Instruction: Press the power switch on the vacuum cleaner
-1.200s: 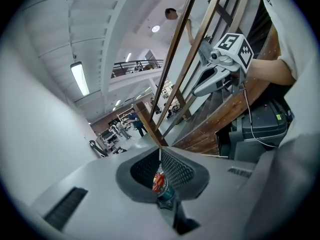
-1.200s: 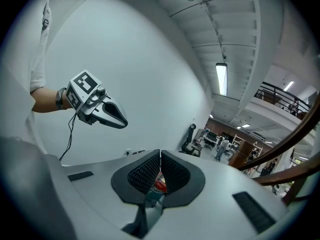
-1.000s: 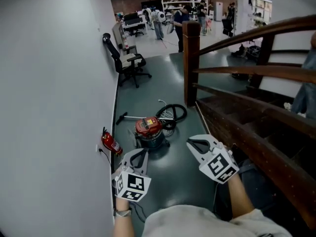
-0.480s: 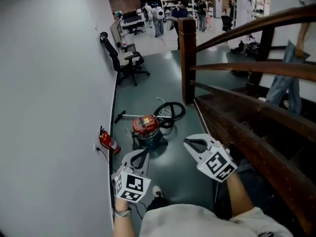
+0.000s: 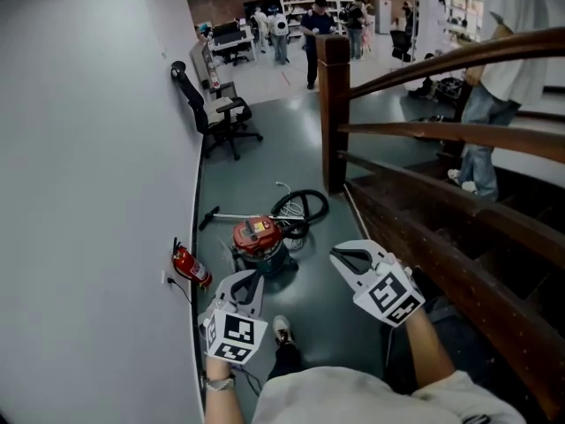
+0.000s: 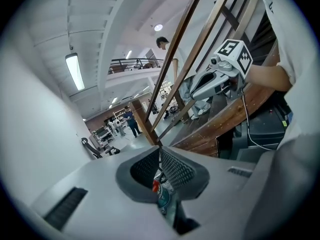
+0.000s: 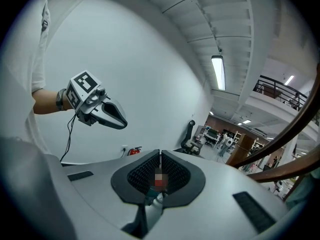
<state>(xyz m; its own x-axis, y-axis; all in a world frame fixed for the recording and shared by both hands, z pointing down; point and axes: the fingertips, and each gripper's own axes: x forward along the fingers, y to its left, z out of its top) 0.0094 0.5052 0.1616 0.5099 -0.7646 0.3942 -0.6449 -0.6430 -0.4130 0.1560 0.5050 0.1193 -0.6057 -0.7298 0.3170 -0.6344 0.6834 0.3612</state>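
Note:
The vacuum cleaner (image 5: 257,235) stands on the dark green floor by the white wall, with a red lid, a teal drum and a black hose (image 5: 303,205) coiled behind it. My left gripper (image 5: 255,276) is shut and empty, held in the air short of the vacuum's near side. My right gripper (image 5: 336,256) is also shut and empty, to the vacuum's right and apart from it. In the left gripper view the vacuum (image 6: 161,196) shows as a red and teal patch below the closed left gripper (image 6: 160,152). In the right gripper view a red patch (image 7: 159,182) lies below the closed right gripper (image 7: 160,154).
A red fire extinguisher (image 5: 189,266) stands at the wall left of the vacuum. A wooden newel post (image 5: 334,113) and stair railing (image 5: 441,201) run along the right. A black office chair (image 5: 212,111) stands further down the wall. A person (image 5: 481,104) is on the stairs; my shoe (image 5: 282,329) shows below.
Both grippers have come forward towards the vacuum with my step. My shoe has appeared below them. The person on the stairs has come further into view.

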